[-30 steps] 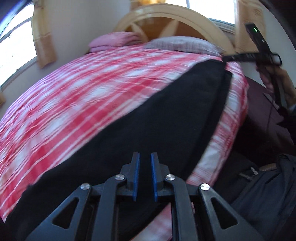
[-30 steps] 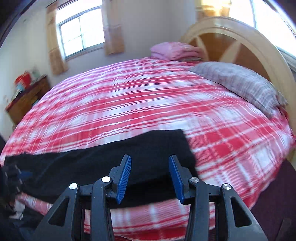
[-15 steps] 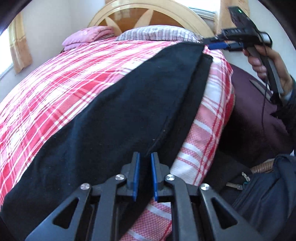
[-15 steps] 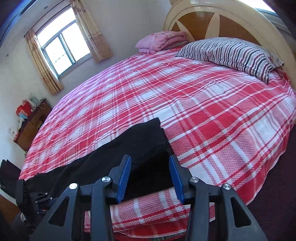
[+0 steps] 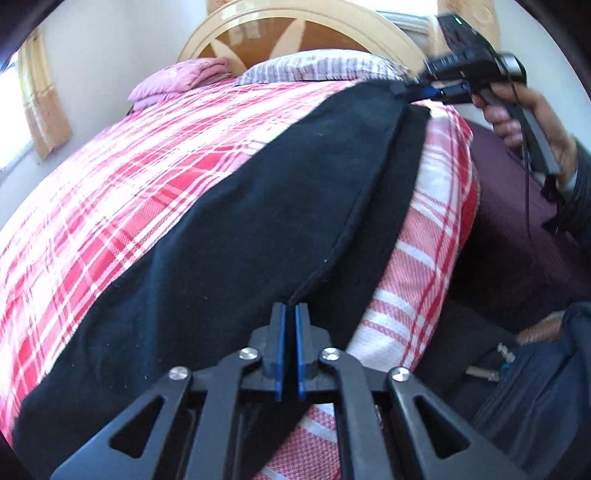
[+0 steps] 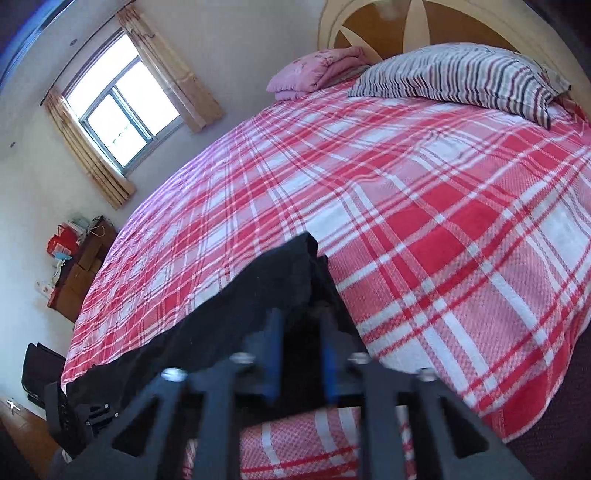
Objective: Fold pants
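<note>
Black pants (image 5: 229, 236) lie stretched along the near edge of a red plaid bed (image 5: 110, 192). My left gripper (image 5: 290, 314) is shut on the near end of the pants, its blue pads pinching the seam edge. In the left wrist view my right gripper (image 5: 424, 92) sits at the far end of the pants, its blue fingers around the upper layer's corner. In the right wrist view that gripper (image 6: 301, 325) is blurred, its pads apart with black pants (image 6: 258, 306) cloth between them. The left gripper (image 6: 74, 417) shows at the far end.
A striped pillow (image 6: 461, 74) and a folded pink blanket (image 6: 317, 70) lie by the wooden headboard (image 5: 303, 33). A window (image 6: 122, 107) with curtains is on the wall, with a cluttered wooden cabinet (image 6: 77, 269) below. A dark bag (image 5: 546, 387) lies on the floor beside the bed.
My right gripper has moved forward over the pants' far corner, which now sits between its narrowed pads. My left gripper stays shut on the near end; its view has shifted closer along the pants.
</note>
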`<state>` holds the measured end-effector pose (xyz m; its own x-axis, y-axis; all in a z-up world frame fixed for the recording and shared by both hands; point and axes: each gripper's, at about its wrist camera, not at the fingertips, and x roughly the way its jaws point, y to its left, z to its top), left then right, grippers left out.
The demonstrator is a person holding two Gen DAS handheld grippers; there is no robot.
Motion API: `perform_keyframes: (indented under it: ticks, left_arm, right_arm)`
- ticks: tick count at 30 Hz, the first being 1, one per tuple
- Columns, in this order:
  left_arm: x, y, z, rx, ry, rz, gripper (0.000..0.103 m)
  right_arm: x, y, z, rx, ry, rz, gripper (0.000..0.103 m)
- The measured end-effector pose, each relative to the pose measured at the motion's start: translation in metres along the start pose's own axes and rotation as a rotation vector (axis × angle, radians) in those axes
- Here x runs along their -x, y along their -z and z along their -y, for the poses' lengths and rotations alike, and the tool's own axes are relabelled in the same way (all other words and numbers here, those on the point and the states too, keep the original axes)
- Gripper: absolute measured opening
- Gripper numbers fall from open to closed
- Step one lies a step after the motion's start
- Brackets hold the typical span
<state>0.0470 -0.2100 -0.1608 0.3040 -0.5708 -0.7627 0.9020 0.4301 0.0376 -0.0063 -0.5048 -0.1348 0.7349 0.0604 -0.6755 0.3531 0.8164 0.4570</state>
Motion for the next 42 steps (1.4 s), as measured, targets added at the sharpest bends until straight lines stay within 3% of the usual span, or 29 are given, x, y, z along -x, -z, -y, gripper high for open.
perform_keyframes:
  ticks: [7,9,15,17,18,19,21,22,25,27,29,30,31,33,36,38,40,42]
  left_arm:
    - [0.034,-0.001,-0.020,0.065,0.049,0.083,0.004]
    - [0.038,0.002,-0.021,0.062,0.091,0.074,0.004]
    - [0.015,0.018,-0.008,0.030,0.129,-0.006,0.004]
    - [0.009,0.017,-0.008,0.031,0.135,-0.019,0.004]
    - [0.009,0.016,-0.008,0.028,0.140,-0.021,0.004]
    - [0.010,0.015,-0.007,0.023,0.141,-0.020,0.004]
    - [0.013,0.015,-0.006,0.013,0.145,-0.015,0.004]
    - [0.013,0.016,-0.006,0.012,0.153,-0.014,0.004]
    - [0.014,0.019,-0.002,0.006,0.176,-0.020,0.004]
    - [0.015,0.022,0.000,-0.006,0.170,-0.022,0.004]
    - [0.016,0.022,0.001,-0.011,0.187,-0.023,0.004]
    - [0.016,0.022,0.001,-0.014,0.184,-0.024,0.004]
    - [0.015,0.022,0.001,-0.015,0.180,-0.026,0.004]
    - [0.015,0.023,-0.001,-0.002,0.183,-0.031,0.004]
    - [0.019,0.023,-0.007,0.014,0.165,-0.016,0.006]
    - [0.028,0.025,-0.012,0.028,0.146,0.002,0.009]
    - [0.040,0.028,-0.021,0.043,0.095,0.022,0.015]
    - [0.053,0.033,-0.033,0.062,0.037,0.042,0.028]
  right_arm:
    - [0.028,-0.011,-0.032,0.129,-0.100,0.128,0.006]
    - [0.039,-0.007,-0.036,0.157,-0.101,0.141,0.006]
    - [0.021,0.024,-0.002,0.154,0.053,0.004,0.007]
    - [0.019,0.029,0.007,0.138,0.050,-0.012,0.009]
    - [0.021,0.028,0.009,0.134,0.051,-0.003,0.016]
    - [0.026,0.026,0.008,0.139,0.080,0.017,0.034]
    - [0.038,0.020,0.005,0.151,0.148,0.083,0.057]
    - [0.044,0.015,0.005,0.141,0.143,0.117,0.058]
    - [0.045,-0.002,0.002,0.118,0.082,0.118,0.058]
    - [0.029,-0.013,-0.004,0.112,0.024,0.065,0.058]
    - [0.010,-0.020,-0.008,0.101,0.013,0.009,0.051]
    - [-0.003,-0.023,-0.010,0.111,0.023,-0.024,0.033]
    - [-0.016,-0.023,-0.013,0.137,0.060,-0.049,0.023]
    - [-0.039,-0.022,-0.016,0.208,0.225,-0.076,0.023]
    - [-0.040,-0.023,-0.005,0.157,0.217,-0.072,0.023]
    - [-0.030,-0.023,-0.008,0.149,0.254,-0.042,0.023]
    - [-0.019,-0.023,-0.016,0.172,0.278,-0.010,0.023]
    - [-0.008,-0.023,-0.030,0.205,0.265,0.018,0.024]
